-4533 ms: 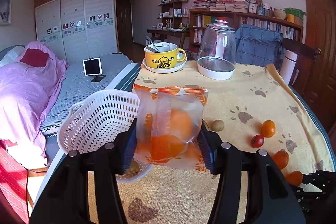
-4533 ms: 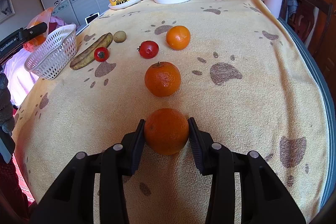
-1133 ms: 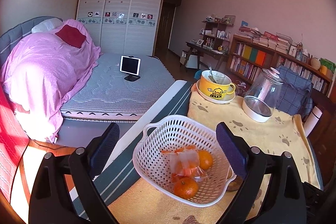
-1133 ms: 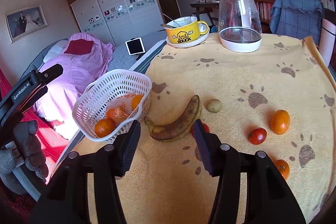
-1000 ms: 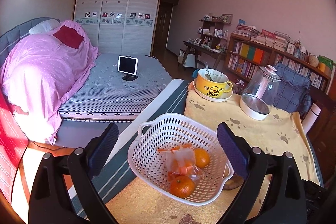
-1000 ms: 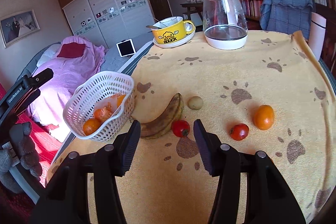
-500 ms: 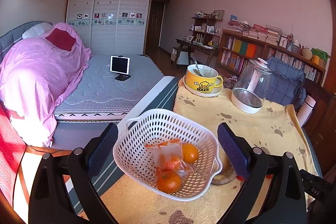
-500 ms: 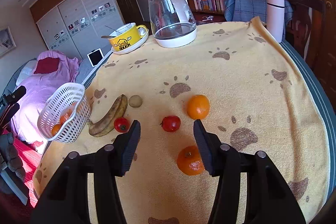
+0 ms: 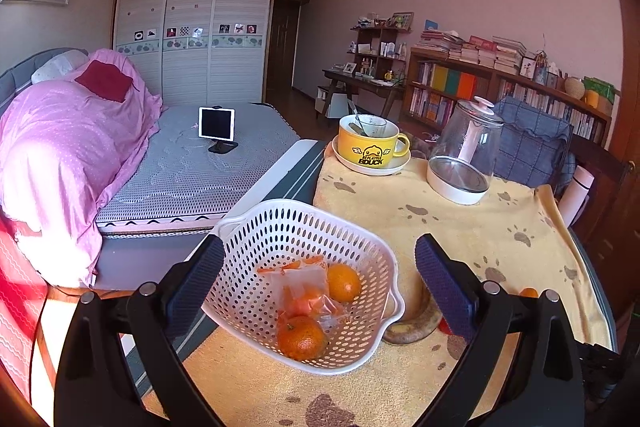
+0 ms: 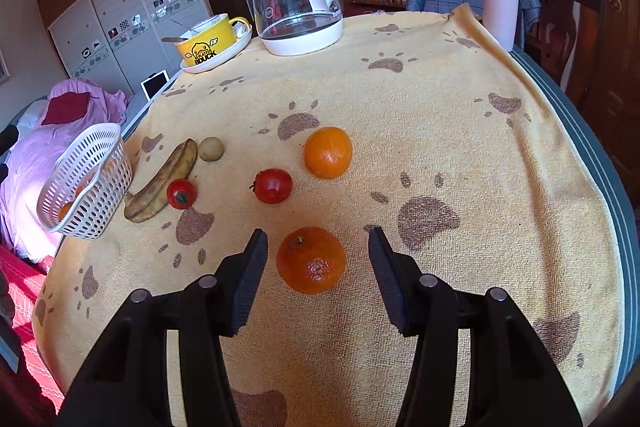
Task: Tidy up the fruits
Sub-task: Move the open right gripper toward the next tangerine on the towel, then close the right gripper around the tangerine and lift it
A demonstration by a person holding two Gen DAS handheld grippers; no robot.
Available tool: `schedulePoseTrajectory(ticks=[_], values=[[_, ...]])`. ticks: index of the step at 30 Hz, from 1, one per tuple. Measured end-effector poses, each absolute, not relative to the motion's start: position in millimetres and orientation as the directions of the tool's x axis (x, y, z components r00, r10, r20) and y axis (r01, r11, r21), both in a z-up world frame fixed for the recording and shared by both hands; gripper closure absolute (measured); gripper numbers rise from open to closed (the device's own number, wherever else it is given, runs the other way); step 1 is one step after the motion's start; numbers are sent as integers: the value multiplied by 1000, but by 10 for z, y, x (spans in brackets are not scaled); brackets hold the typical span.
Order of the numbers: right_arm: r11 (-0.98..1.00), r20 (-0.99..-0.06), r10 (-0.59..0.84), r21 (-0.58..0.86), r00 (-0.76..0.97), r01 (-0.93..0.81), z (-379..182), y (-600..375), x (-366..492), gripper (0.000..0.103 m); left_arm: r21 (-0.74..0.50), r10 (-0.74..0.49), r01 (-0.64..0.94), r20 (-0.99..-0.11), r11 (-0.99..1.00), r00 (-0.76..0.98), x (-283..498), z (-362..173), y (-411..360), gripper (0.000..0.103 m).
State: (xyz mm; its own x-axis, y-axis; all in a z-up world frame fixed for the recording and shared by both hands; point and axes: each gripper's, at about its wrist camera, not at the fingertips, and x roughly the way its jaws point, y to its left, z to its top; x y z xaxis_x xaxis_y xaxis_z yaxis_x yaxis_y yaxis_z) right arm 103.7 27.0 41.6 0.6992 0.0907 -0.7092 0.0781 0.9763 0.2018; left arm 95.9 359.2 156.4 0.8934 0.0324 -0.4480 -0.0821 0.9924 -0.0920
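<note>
A white perforated basket [image 9: 360,355] [image 10: 80,183] sits at the table's left edge, holding a clear bag of oranges [image 9: 304,291] and two loose oranges [image 9: 301,337]. My left gripper [image 9: 316,267] hangs wide open over the basket, empty. My right gripper [image 10: 318,241] is open, its fingers on either side of an orange [image 10: 311,259] on the yellow cloth without touching it. Farther off lie another orange [image 10: 328,152], two tomatoes [image 10: 273,185] [image 10: 181,193], a brown-spotted banana [image 10: 162,183] and a small kiwi [image 10: 211,149].
A glass kettle [image 10: 296,3] and a yellow mug on a saucer [image 10: 208,45] stand at the table's far side, with a pink tumbler [image 10: 500,3] at the far right corner. A bed [image 9: 180,171] lies left of the table. A chair and bookshelves stand behind.
My right gripper swung from the basket side toward the table's middle and came down around the near orange. My left gripper let go of the bag, drew back and drifted slightly right.
</note>
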Motion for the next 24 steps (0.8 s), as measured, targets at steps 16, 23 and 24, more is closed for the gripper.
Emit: schedulePoseTrajectory(ticks=[16, 23, 24], values=[[990, -752, 73, 134, 655, 43, 262, 409, 1159, 60, -55, 0, -29, -468, 998, 884, 985, 1468, 3358, 5], [992, -753, 67, 119, 654, 36, 258, 420, 1155, 63, -39, -17, -2, -486, 999, 874, 1018, 1400, 3252, 5], [992, -751, 67, 122, 657, 38, 266, 409, 1142, 63, -36, -19, 2, -488, 999, 872, 1020, 1384, 3233, 5]])
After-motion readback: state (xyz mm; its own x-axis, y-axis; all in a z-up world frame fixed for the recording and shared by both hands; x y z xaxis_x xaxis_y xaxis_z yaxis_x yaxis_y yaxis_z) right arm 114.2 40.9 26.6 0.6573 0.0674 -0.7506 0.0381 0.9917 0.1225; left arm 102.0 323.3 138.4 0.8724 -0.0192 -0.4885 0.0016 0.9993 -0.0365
